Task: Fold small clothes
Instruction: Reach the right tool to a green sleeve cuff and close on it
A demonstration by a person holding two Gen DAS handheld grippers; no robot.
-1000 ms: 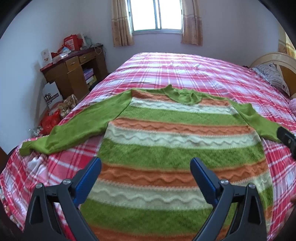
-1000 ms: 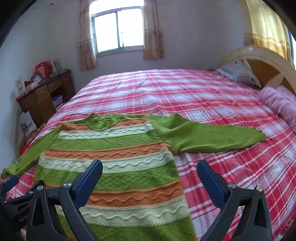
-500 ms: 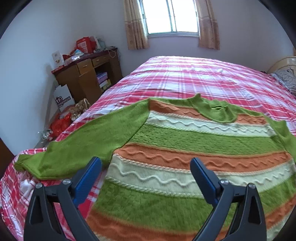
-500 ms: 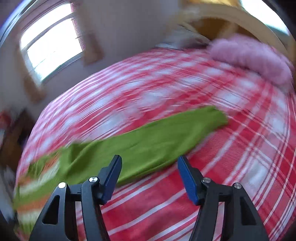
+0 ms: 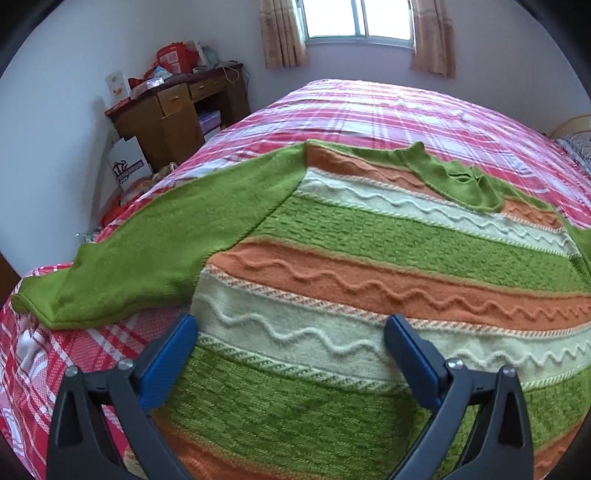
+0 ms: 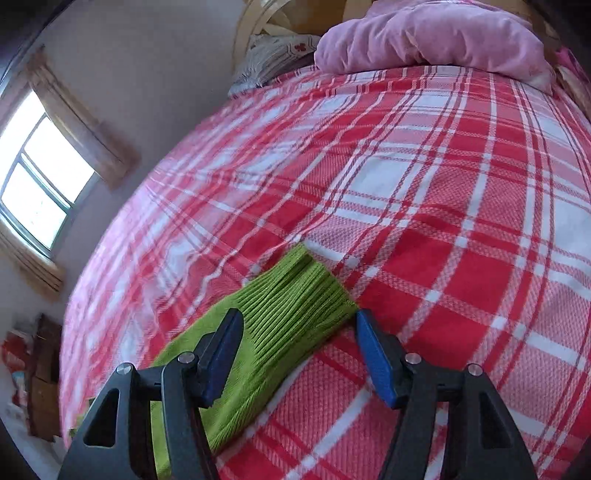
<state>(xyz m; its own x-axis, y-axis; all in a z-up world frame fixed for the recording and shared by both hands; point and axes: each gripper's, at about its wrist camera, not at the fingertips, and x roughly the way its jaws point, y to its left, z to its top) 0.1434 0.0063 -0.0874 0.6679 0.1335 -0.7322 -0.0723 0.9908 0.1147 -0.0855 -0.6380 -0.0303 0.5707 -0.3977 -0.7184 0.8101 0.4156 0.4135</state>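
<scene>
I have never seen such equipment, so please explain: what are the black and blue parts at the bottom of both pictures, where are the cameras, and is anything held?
They are tools, one in each hand of a person. Each carries a camera looking along its fingers. The left hand-held gripper hangs open over a striped sweater spread on a plaid bed. The right hand-held gripper is open around the green cuff of one sleeve. Nothing is held yet.

Beyond the sweater (image 5: pixel 369 266), open plaid bed (image 5: pixel 388 107) stretches to its far edge. Past the ribbed cuff (image 6: pixel 295 295), bare cover runs to the head edge, where a pink quilt (image 6: pixel 436 33) and pillow (image 6: pixel 273 55) block passage.
</scene>
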